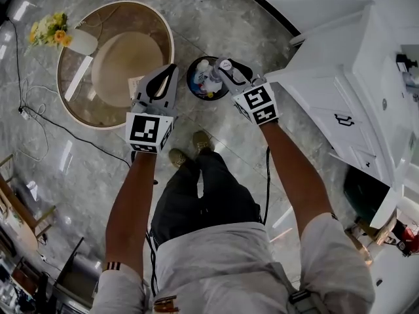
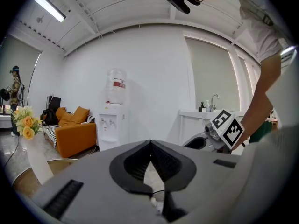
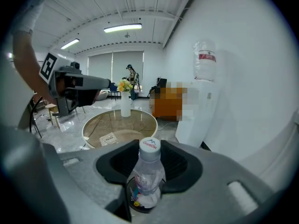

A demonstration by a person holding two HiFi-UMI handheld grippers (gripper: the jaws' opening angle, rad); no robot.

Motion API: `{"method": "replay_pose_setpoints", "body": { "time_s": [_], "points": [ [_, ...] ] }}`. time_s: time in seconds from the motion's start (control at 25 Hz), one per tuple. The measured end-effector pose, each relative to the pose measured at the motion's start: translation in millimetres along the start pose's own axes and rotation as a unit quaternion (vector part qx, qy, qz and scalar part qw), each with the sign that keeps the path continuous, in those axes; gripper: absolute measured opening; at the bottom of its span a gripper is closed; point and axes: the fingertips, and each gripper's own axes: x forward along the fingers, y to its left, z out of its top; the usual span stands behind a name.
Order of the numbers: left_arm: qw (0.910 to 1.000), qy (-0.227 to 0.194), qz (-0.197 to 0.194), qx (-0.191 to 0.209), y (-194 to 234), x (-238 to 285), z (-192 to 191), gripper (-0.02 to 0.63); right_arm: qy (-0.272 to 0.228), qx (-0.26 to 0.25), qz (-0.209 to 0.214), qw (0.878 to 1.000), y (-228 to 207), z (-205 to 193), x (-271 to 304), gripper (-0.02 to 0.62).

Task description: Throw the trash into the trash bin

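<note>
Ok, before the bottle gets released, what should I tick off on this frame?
1. Bottle held by the right gripper: ok, the pads press its sides.
2. Bottle over the trash bin opening: ok, the bin's mouth shows directly beneath it in the right gripper view.
3. Cap on the bottle: ok.
4. Room in the bin: cannot tell; trash already lies inside.
5. Left gripper out of the way: ok, shut and empty, off to the bin's side near the round table.
</note>
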Motion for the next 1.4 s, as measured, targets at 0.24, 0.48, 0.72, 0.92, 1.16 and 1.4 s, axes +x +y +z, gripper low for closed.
{"method": "replay_pose_setpoints", "body": {
  "time_s": [0.24,0.48,0.72,0.92,1.16,1.4],
  "points": [
    [1.0,0.001,0.008,0.001,-3.1,2.5,3.7,-0.002,-0.001,-0.008,-0.001,1.0,-9.0,-4.9,-4.0,0.17],
    [0.9997,-0.002,0.025,-0.004,1.1,-3.5,1.9,-0.002,-0.019,-0.018,0.017,1.0,0.5,6.9,-1.4,0.095],
    [0.9988,0.001,0.048,-0.01,13.6,-19.7,-5.0,-0.002,-0.041,-0.039,0.048,0.997,26.4,26.0,7.8,-0.002],
    [0.9973,0.002,0.072,-0.015,27.5,-39.5,-8.8,-0.002,-0.058,-0.052,0.079,0.994,54.8,43.4,16.0,-0.002],
    [0.9942,0.001,0.105,-0.02,49.3,-68.8,-13.6,-0.002,-0.082,-0.063,0.109,0.989,90.8,67.6,27.2,-0.002],
    [0.9892,0.006,0.144,-0.029,73.7,-105.6,-28.6,-0.002,-0.097,-0.068,0.152,0.981,137.6,85.8,43.3,-0.002]
  ]
}}
